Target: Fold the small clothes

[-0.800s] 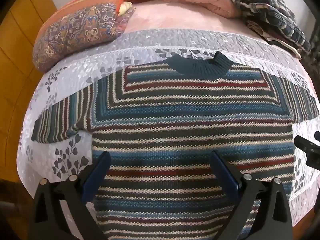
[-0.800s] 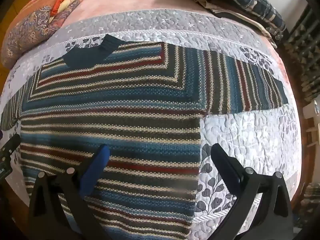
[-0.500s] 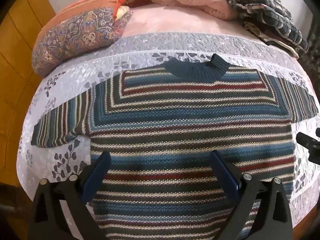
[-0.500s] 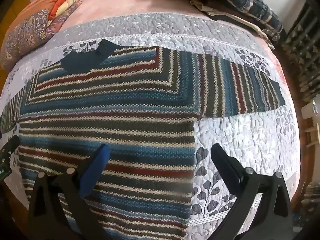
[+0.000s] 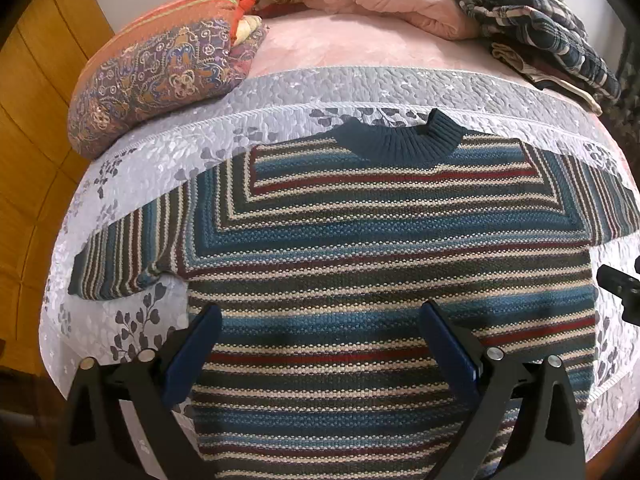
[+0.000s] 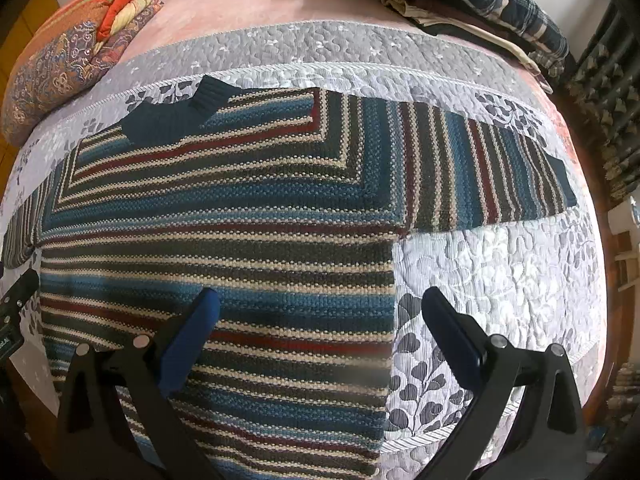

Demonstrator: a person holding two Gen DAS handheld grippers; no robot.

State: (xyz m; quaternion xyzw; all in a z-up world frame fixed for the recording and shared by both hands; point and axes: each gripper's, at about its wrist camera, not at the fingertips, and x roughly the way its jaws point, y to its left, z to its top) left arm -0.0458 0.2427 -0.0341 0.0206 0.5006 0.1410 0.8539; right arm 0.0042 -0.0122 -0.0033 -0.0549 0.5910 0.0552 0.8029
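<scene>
A striped knit sweater (image 5: 384, 264) lies spread flat, front up, on the grey quilted bedspread (image 5: 280, 96), its dark ribbed collar (image 5: 400, 140) pointing toward the far edge of the bed and its hem hanging toward the near edge, where both grippers are. Both sleeves are stretched out sideways: the left sleeve (image 5: 120, 256) reaches toward the bed's left edge, the right sleeve (image 6: 492, 176) toward its right edge. The left gripper (image 5: 320, 320) hovers over the lower body of the sweater with its fingers spread wide and nothing between them; the right gripper (image 6: 320, 312) is likewise spread and empty, straddling the sweater's right side seam, with one finger over the knit and the other over bare bedspread. No fold is made yet, so the step in hand looks like the approach to the first fold. The next move probably calls for each gripper to take a sleeve end or side edge and bring it across the body, pinching the thick knit cleanly without catching the bedspread beneath. A patterned pillow (image 5: 160, 80) and a heap of plaid clothes (image 6: 480, 8) sit at the far corners, well apart from the work.
</scene>
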